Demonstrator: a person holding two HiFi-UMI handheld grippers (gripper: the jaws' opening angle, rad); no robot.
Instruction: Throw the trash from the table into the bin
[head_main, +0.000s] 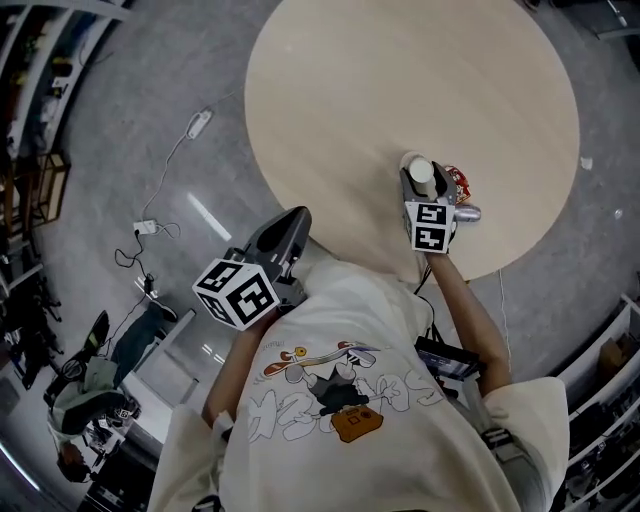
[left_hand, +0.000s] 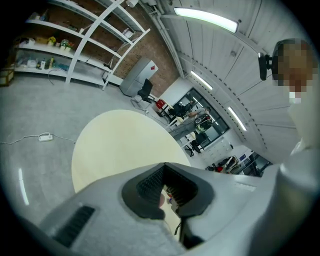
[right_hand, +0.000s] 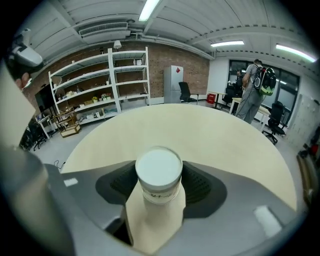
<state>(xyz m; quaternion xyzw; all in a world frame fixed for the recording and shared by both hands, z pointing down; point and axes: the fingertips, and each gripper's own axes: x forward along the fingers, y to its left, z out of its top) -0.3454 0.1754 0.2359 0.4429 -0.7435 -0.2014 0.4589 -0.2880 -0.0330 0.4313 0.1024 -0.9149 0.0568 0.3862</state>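
A small white bottle with a flat white lid stands near the front edge of the round wooden table. My right gripper comes down on it from above. In the right gripper view the gripper has its dark pads against both sides of the bottle. Just right of it lie a red wrapper and a silver can. My left gripper hangs off the table's near-left edge, over the floor. It is shut and holds nothing. No bin shows in any view.
A white power strip and its cable trail over the grey floor left of the table. Dark bags and gear lie at the lower left. Shelving lines the brick wall. A person with a backpack stands far off.
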